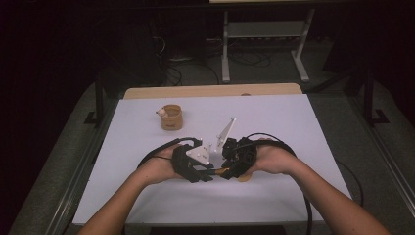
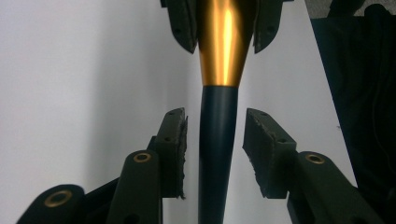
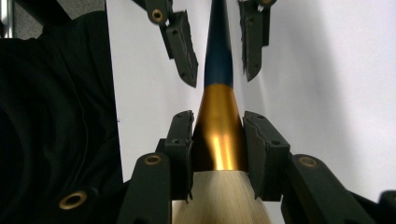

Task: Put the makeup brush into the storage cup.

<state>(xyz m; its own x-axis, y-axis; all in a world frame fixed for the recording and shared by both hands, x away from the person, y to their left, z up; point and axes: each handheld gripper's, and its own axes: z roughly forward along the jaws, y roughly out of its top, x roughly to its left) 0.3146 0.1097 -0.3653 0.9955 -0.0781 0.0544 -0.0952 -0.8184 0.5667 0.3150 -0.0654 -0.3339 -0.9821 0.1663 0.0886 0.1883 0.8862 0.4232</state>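
The right tool [image 3: 218, 140] squeezes the brush [image 3: 218, 116] on its gold part. The left tool [image 2: 215, 140] is apart around the dark handle. The shiny brush could slip and drop.

Lab: dark room, cabled frame [image 1: 264, 29]

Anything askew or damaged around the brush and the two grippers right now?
Nothing major. The right gripper is clamped on the brush's gold ferrule, bristles toward its camera. The left gripper is open around the dark handle, centred. The pads look frayed at their edges. The cup stands upright, apart.
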